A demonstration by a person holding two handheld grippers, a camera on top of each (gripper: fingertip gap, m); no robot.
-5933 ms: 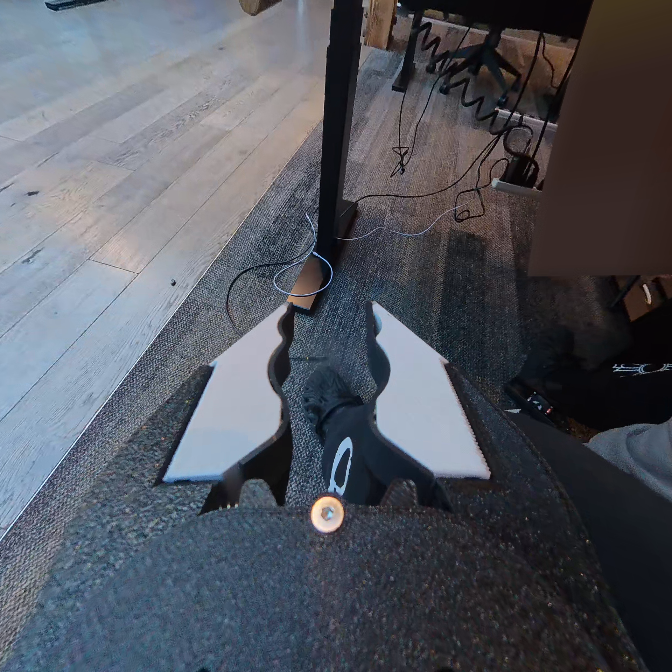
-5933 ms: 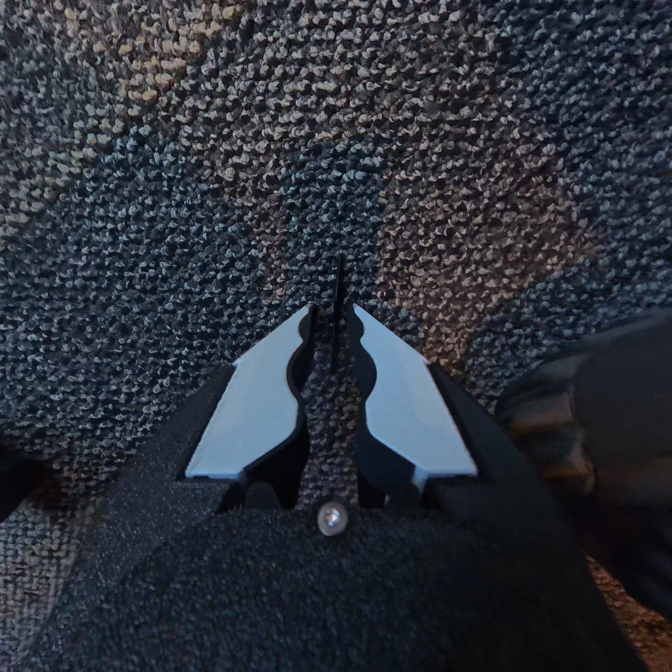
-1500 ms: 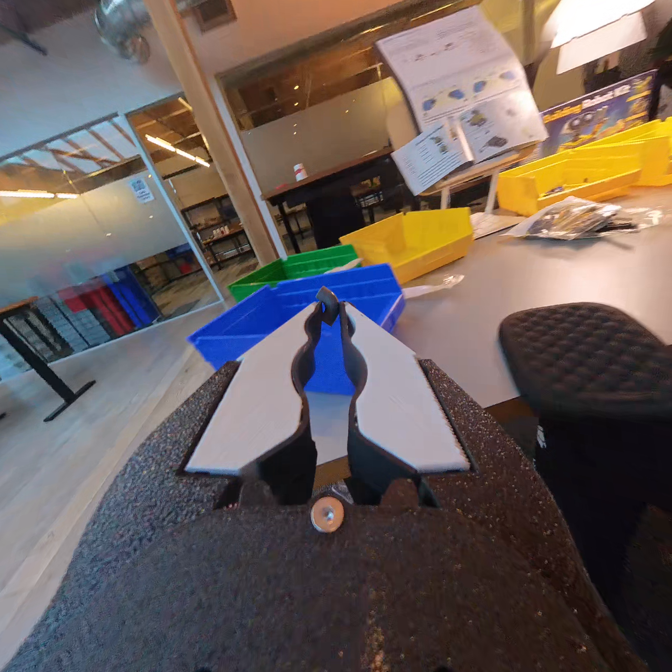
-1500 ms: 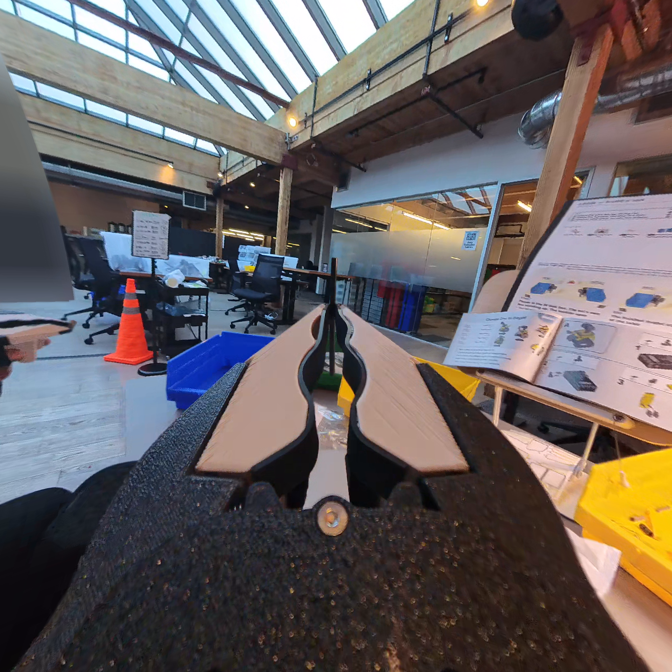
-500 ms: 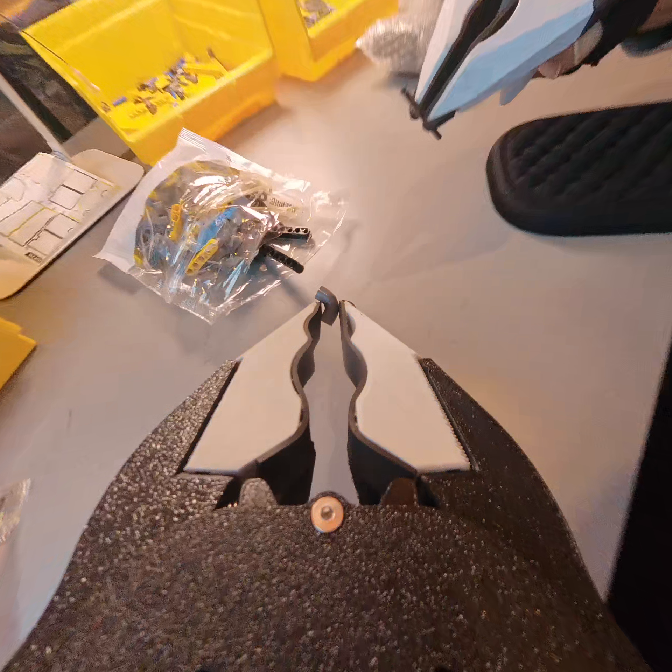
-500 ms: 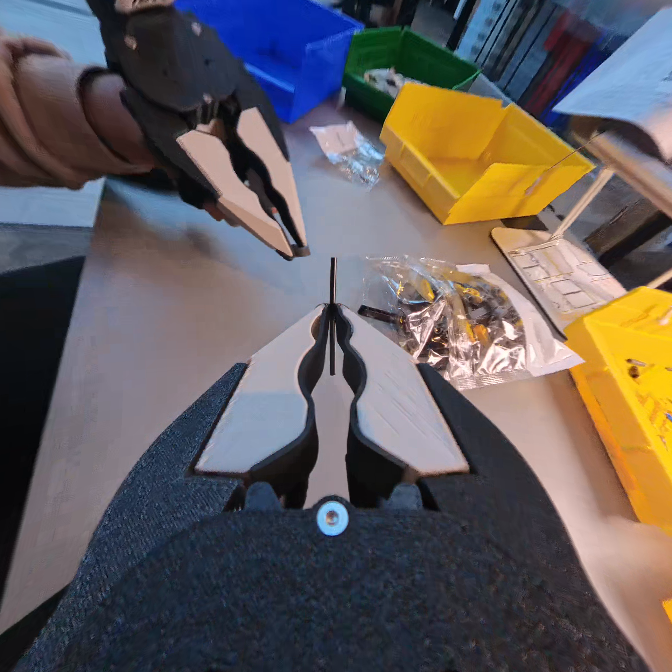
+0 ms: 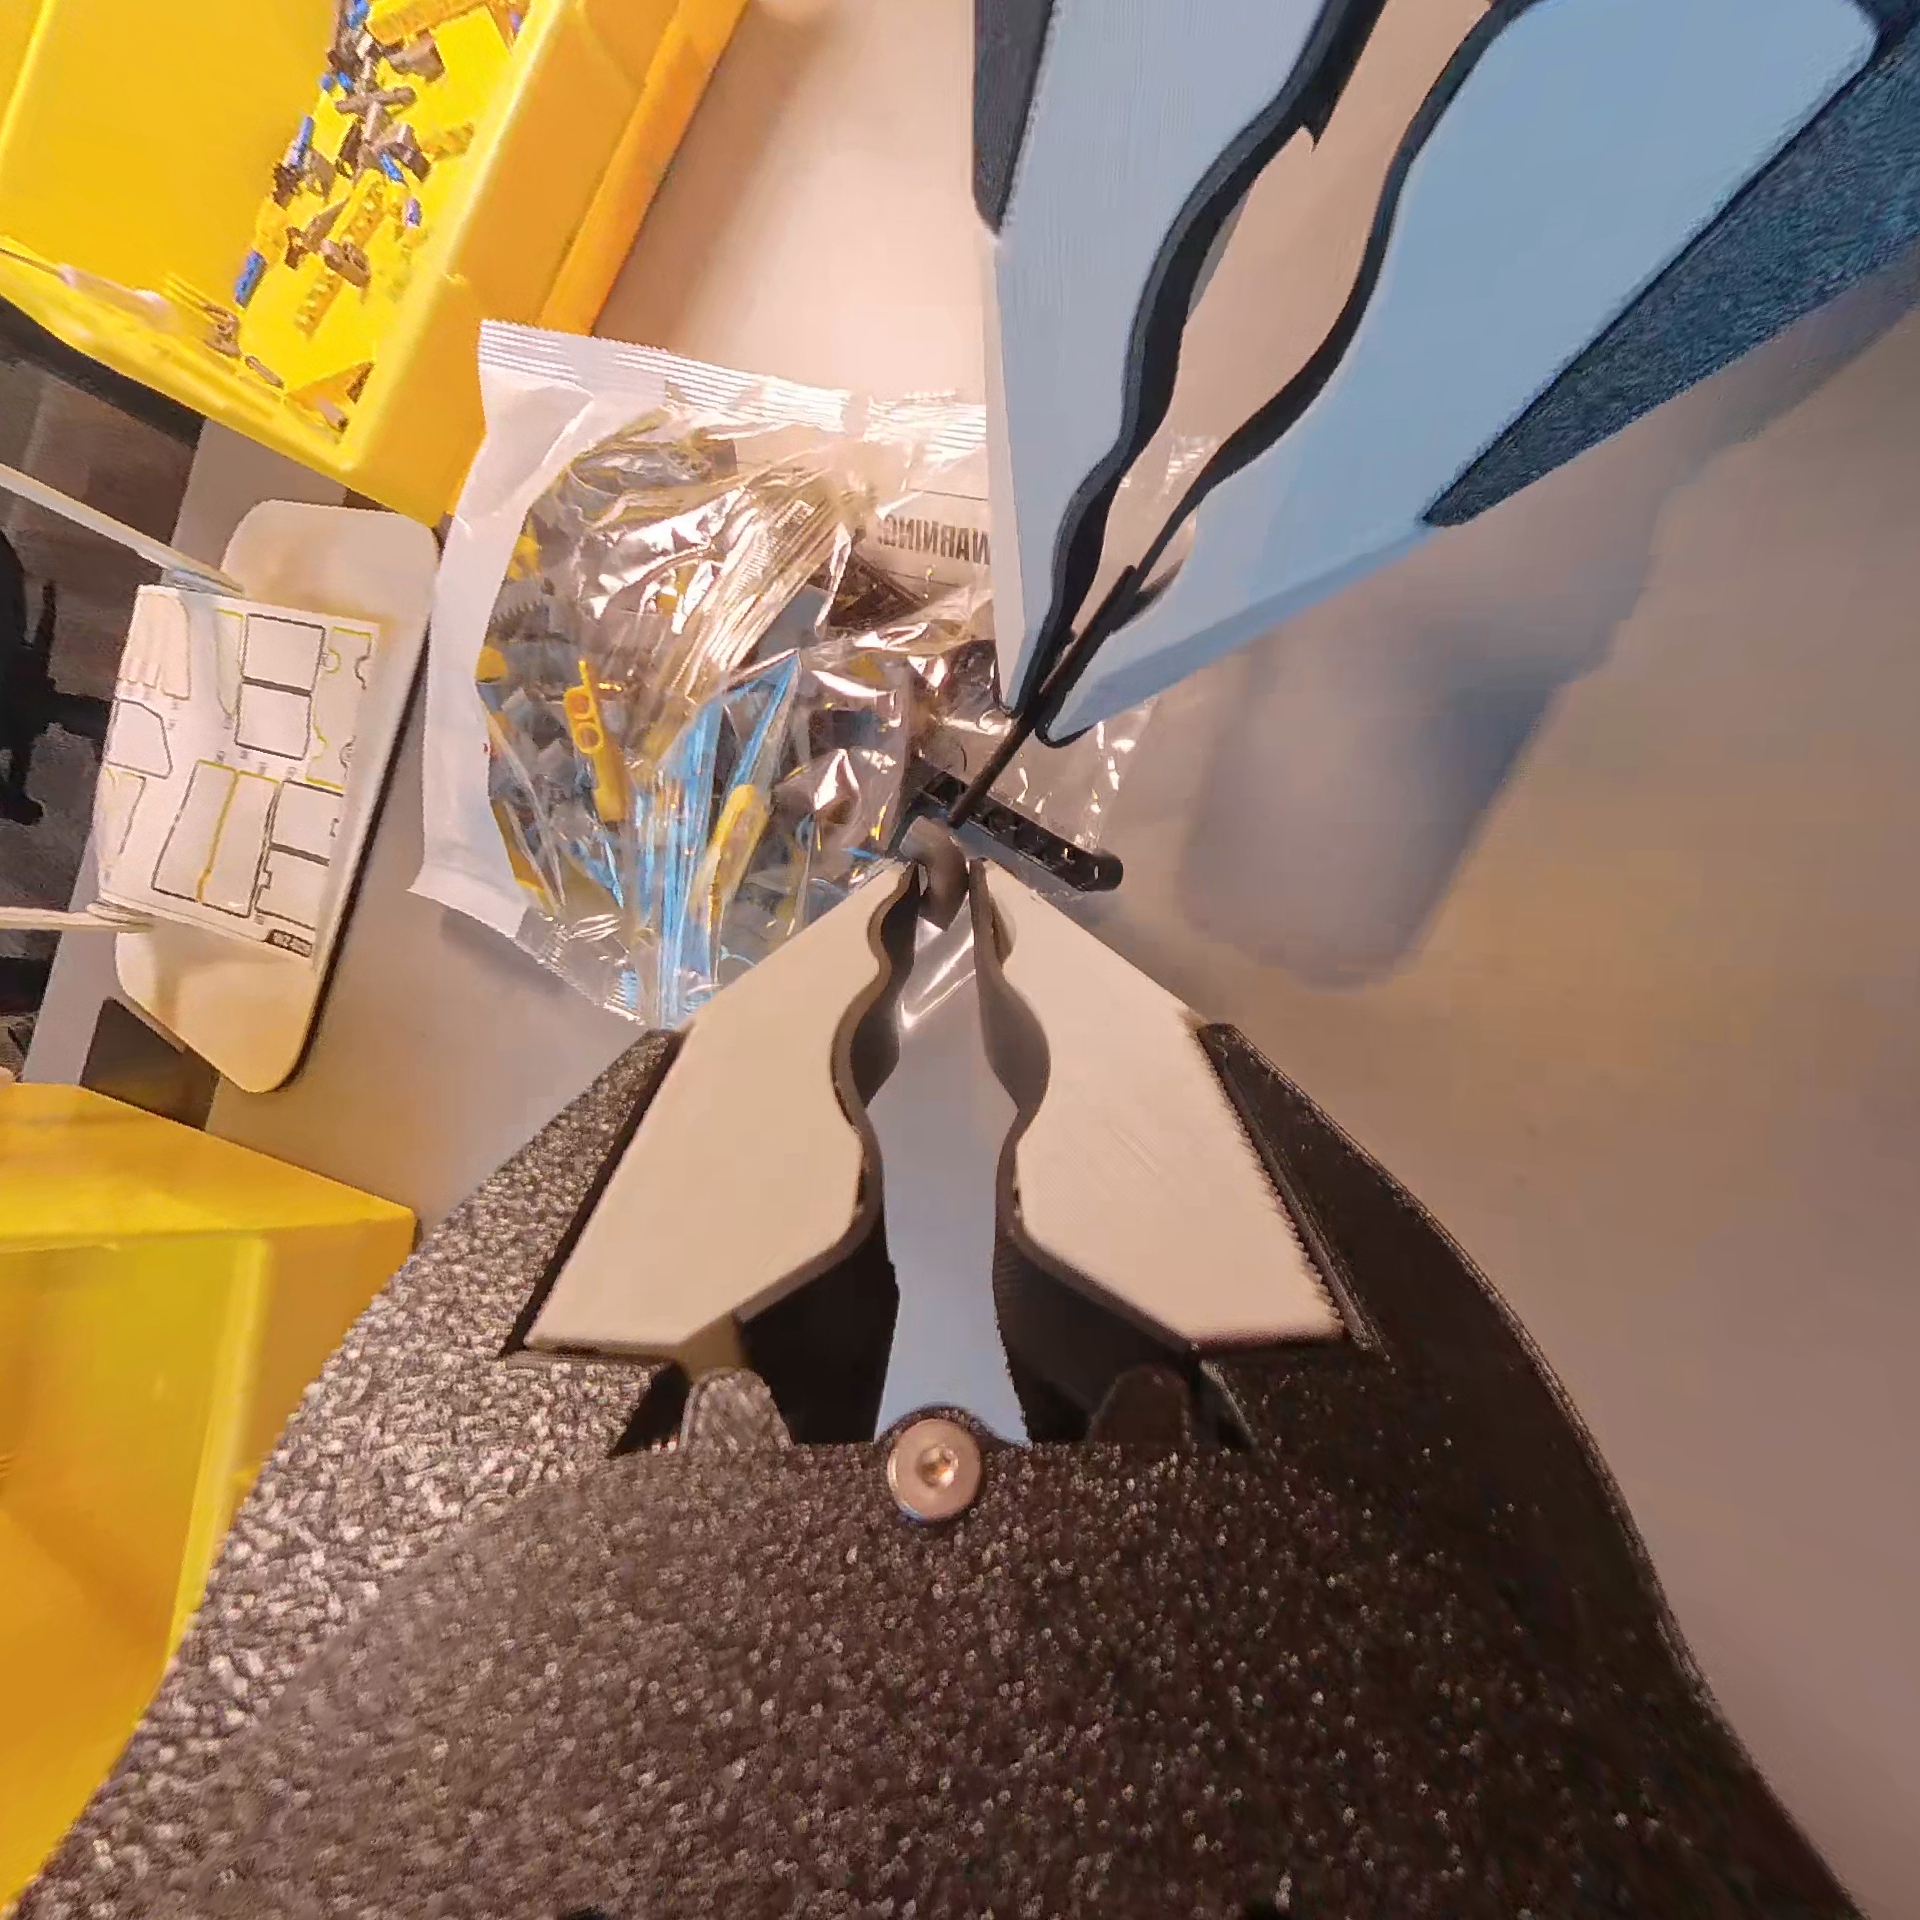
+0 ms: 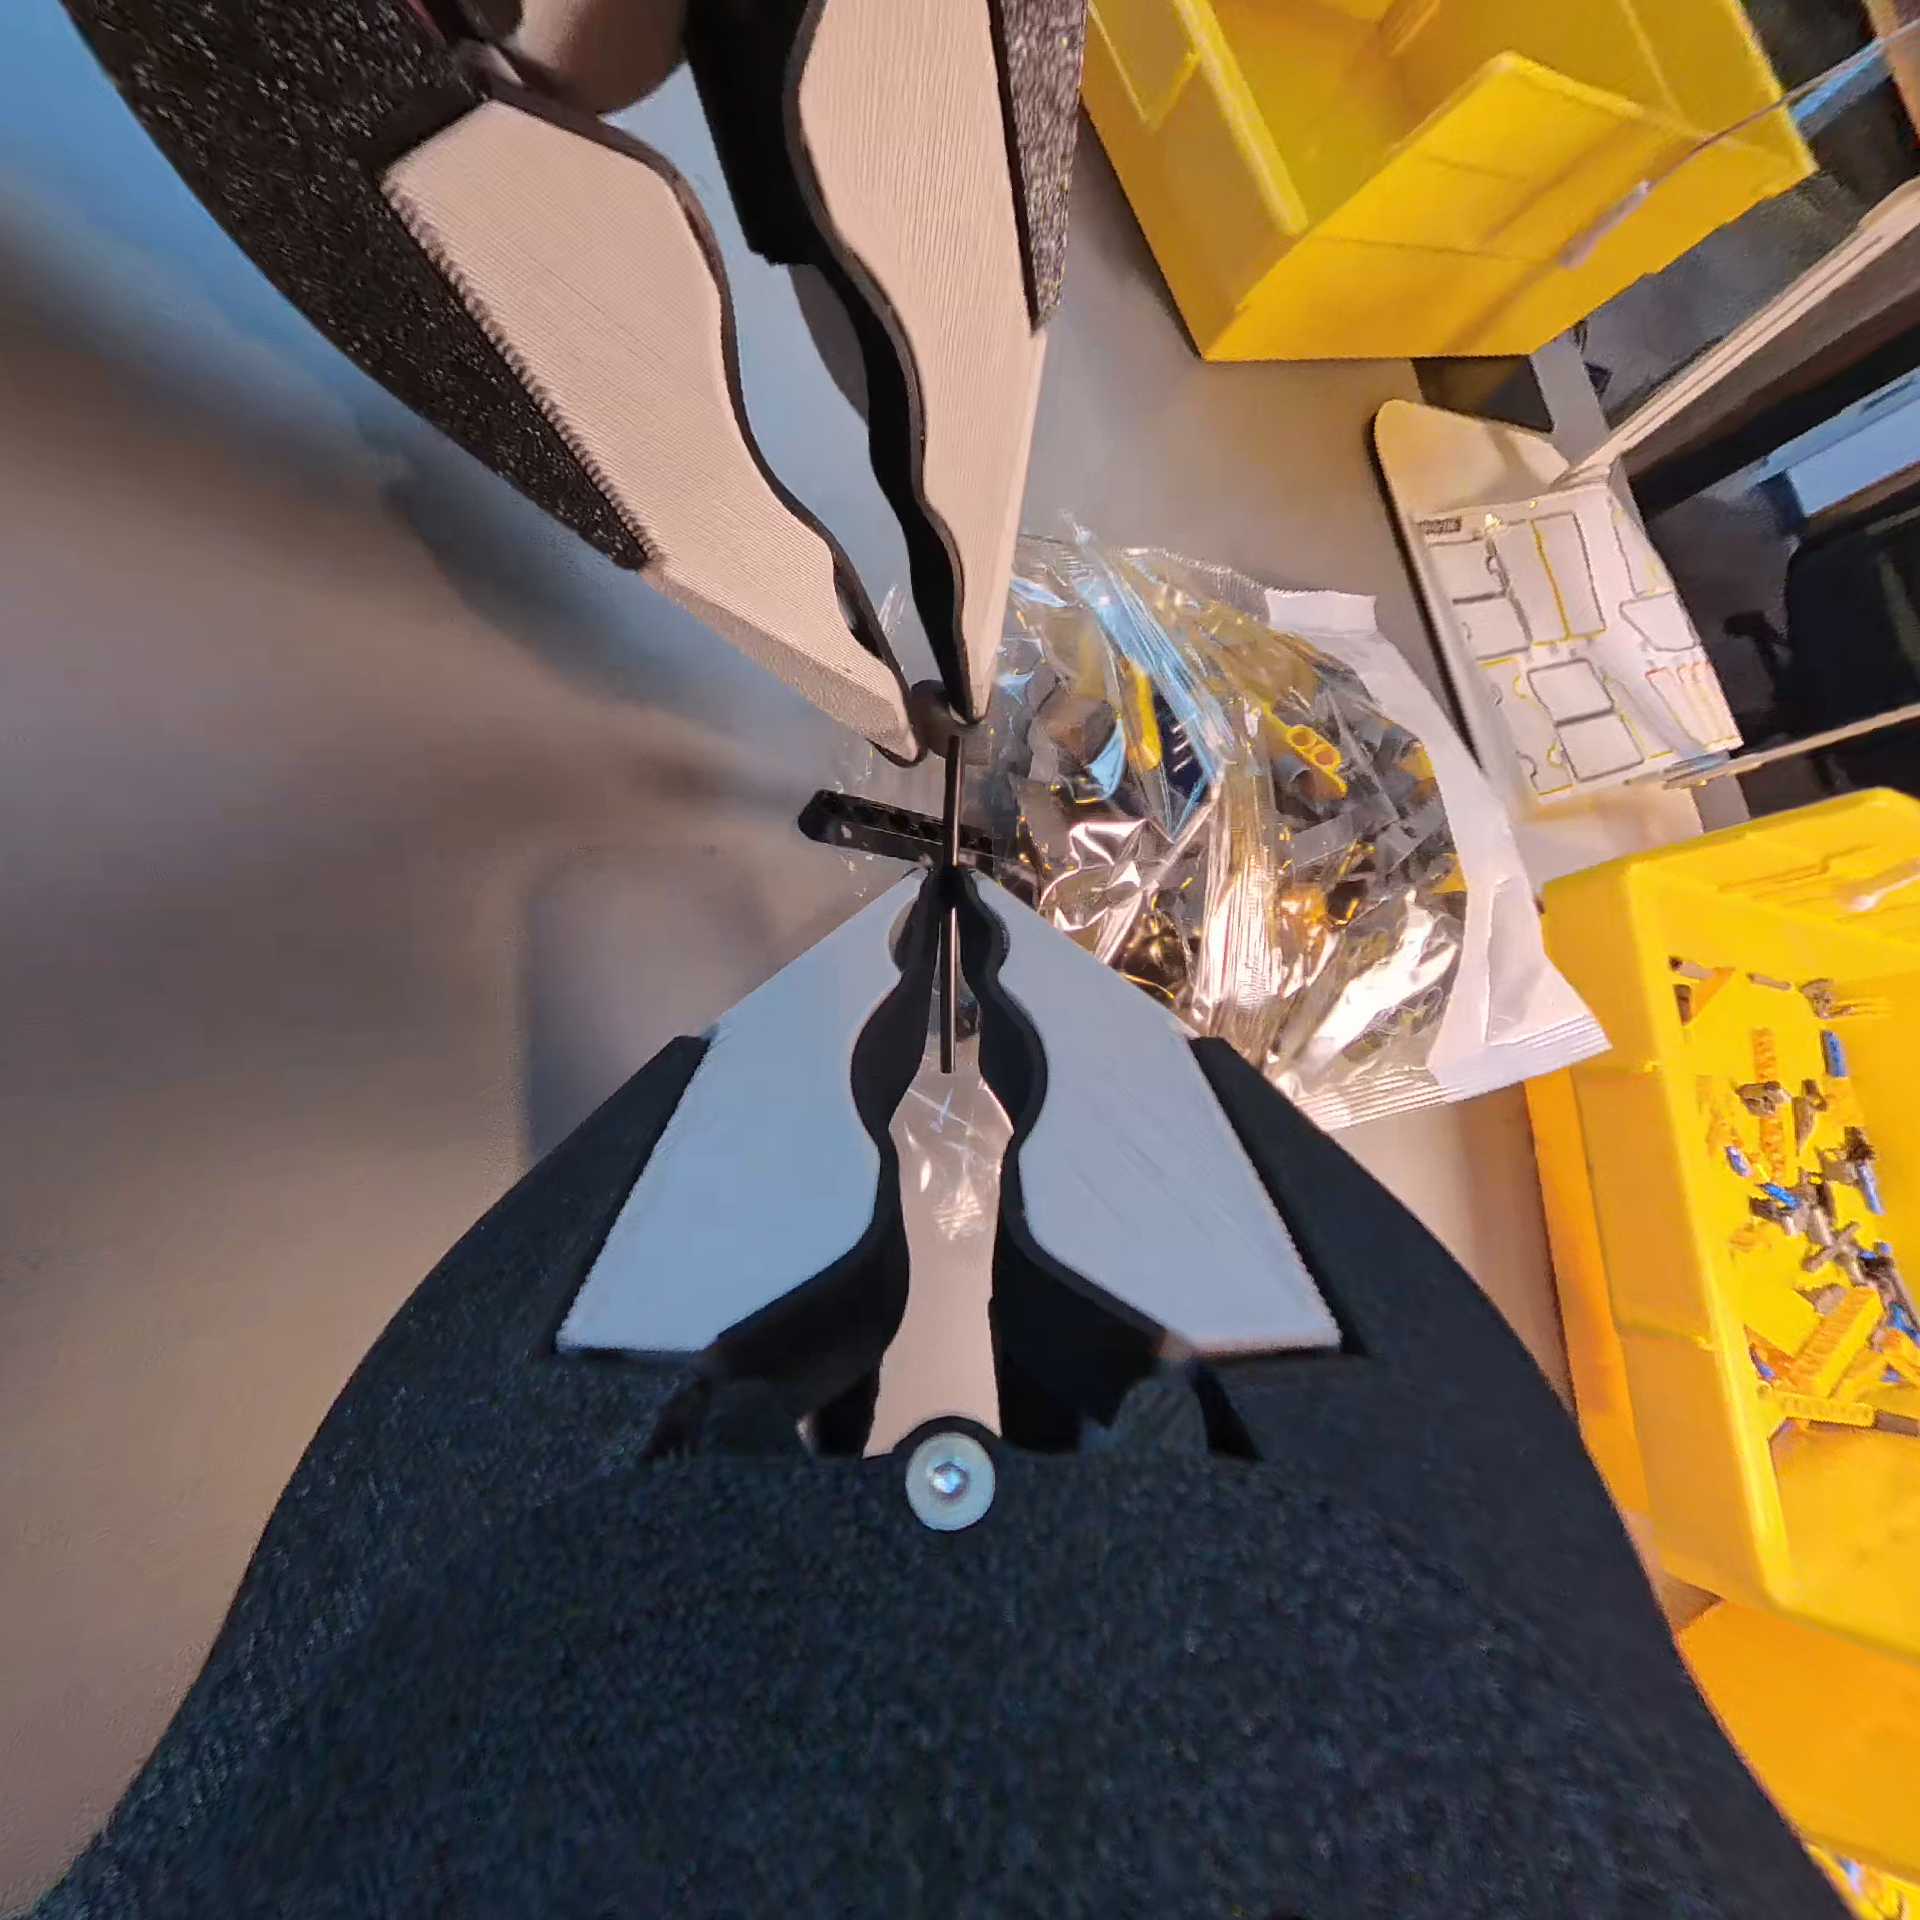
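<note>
Grey tabletop (image 7: 1558, 935), thin rod (image 8: 948, 935) pointing forward

My two grippers nearly meet tip to tip over the clear bag of parts (image 7: 665, 665), little gap between. Yellow bins (image 8: 1766, 1195) and a sticker sheet (image 8: 1558, 644) crowd that side. Bare grey table (image 7: 1558, 831) opposite gives me room.
</note>
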